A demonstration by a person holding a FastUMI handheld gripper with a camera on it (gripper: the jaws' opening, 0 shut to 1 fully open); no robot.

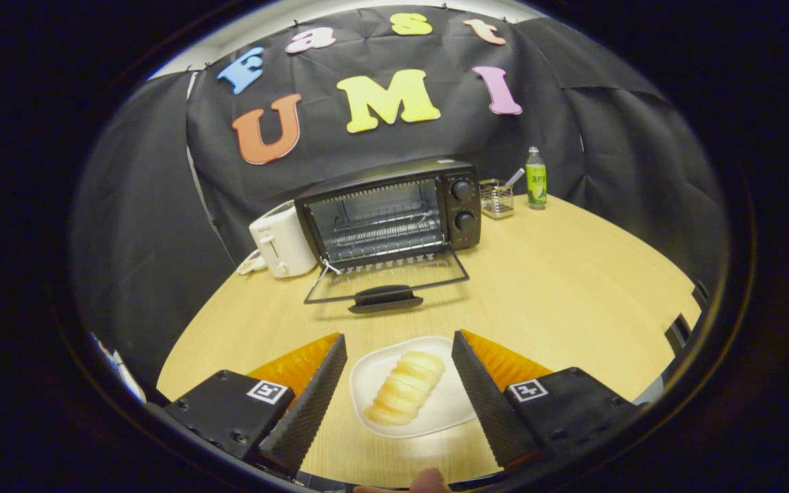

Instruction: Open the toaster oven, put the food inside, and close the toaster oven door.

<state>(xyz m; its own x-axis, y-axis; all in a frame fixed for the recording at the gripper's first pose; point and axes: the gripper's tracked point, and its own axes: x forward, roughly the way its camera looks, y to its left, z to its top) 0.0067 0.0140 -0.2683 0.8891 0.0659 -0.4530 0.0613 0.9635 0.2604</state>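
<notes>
A black toaster oven (394,209) stands at the back of the wooden table (559,287), its glass door (386,277) folded down flat toward me, wire rack visible inside. A pale ridged pastry (405,396) lies on a white plate (384,370) close in front. My gripper (400,342) is open, its two fingers (312,397) straddling the plate on either side with gaps between them and the food. The oven lies well beyond the fingertips.
A white toaster (281,241) stands to the left of the oven. To the oven's right are a wire mesh holder (496,198) and a green bottle (535,178). A fingertip (429,481) shows at the table's near edge.
</notes>
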